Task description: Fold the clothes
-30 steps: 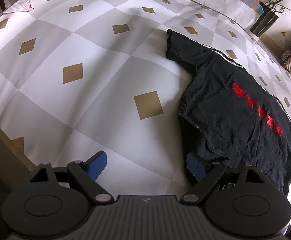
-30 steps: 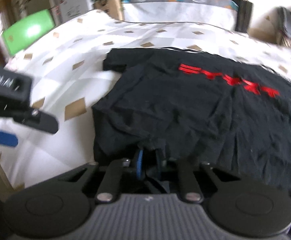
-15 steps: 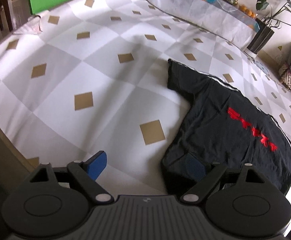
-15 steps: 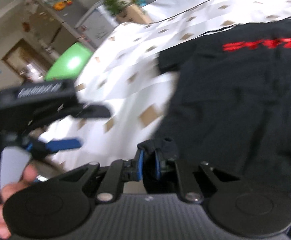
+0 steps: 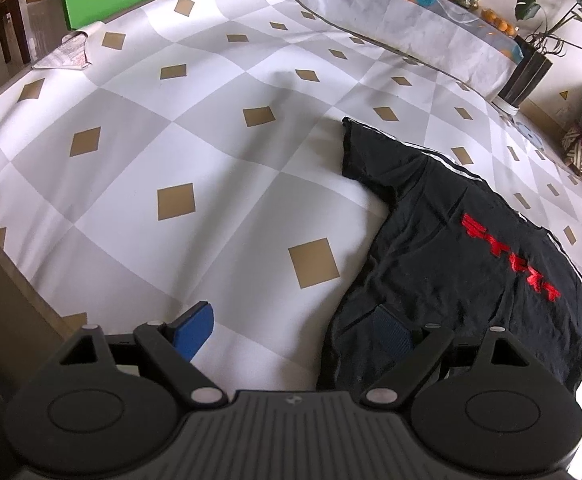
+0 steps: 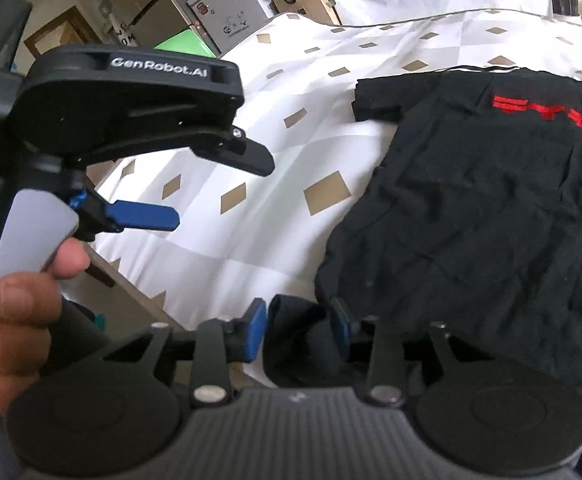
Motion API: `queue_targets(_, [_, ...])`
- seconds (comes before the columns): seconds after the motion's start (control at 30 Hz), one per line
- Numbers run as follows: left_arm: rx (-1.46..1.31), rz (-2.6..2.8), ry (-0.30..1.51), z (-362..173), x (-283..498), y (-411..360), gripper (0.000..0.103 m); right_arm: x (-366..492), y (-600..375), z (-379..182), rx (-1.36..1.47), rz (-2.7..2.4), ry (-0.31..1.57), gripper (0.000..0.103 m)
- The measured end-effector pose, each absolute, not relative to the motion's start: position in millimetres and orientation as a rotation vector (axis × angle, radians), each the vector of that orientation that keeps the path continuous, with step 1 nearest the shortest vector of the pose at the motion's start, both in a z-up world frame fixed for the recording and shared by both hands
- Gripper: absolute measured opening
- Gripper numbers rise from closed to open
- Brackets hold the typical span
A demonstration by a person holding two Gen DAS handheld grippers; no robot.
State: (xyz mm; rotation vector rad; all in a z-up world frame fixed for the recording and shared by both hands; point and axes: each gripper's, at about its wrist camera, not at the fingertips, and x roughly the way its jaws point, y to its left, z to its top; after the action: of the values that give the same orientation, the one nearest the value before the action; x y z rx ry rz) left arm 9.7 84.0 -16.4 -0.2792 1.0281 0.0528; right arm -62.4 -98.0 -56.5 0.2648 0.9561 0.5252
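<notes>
T-shirt, black with red print, lies flat on the checkered surface. Right tongs have just been opening, a bunched hem corner loose between the pads. Left tongs gape wide at its edge, holding nothing.

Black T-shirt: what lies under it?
The black T-shirt lies on a white-and-grey checked cloth with tan diamonds. The cloth shows all around it; what the shirt covers beneath its body cannot be seen.

Left tool gapes wide; right tool has just been opening.
</notes>
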Motion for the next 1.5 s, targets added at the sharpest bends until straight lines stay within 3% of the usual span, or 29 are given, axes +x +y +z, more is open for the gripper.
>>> queue_targets(0.97, [-0.259,0.057,1.043,-23,11,78,0.087,-52,-73,-86,0.158,0.557,0.971,0.048])
queue_targets(1.5, [-0.201,0.01,1.071,-36,10,61,0.087,-71,-112,-59,0.174,0.354,1.015,0.052])
